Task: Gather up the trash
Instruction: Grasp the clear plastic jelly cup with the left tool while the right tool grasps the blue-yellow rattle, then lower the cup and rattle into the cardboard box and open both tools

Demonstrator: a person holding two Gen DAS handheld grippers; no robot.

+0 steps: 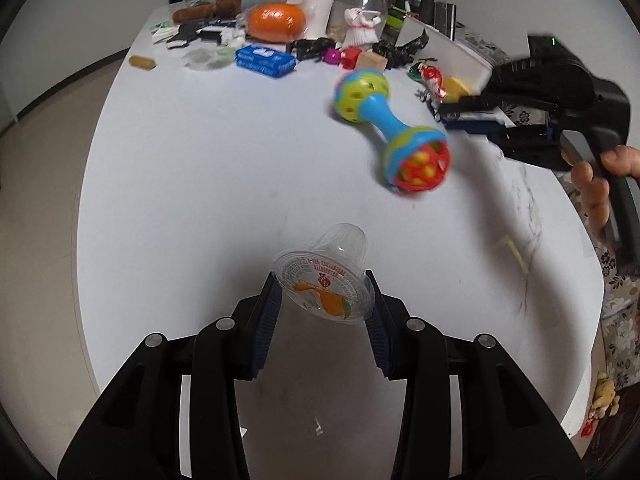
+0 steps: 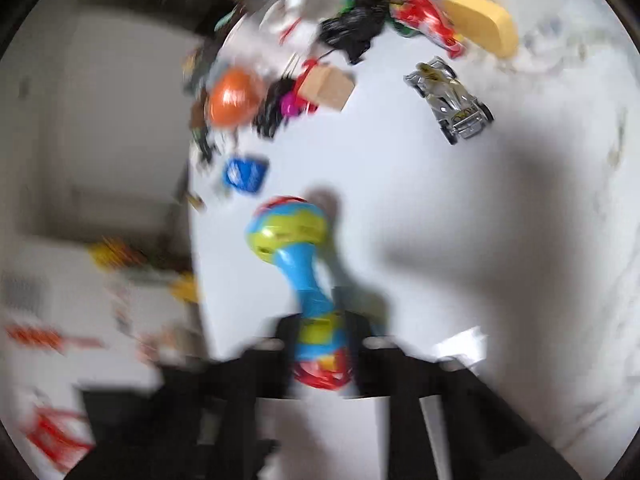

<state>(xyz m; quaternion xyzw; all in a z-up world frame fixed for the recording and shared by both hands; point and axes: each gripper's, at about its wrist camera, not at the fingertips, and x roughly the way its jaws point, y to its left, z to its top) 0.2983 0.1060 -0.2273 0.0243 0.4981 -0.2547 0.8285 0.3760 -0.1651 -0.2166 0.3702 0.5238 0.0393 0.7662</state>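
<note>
Clear plastic, a small cup (image 1: 325, 276) with a printed foil lid sits between the fingers of the left gripper (image 1: 325, 300); both pads press on its rim, and it is held above the white table (image 1: 208, 168). The right wrist view is strongly blurred. There the red end of a colourful rattle (image 2: 298, 276) lies between the fingers of the right gripper (image 2: 322, 356), but I cannot tell if they pinch it. From the left camera the rattle appears apart from that gripper. A silver toy car (image 2: 450, 98), a yellow sponge (image 2: 482, 26) and an orange ball (image 1: 276, 22) lie farther back.
</note>
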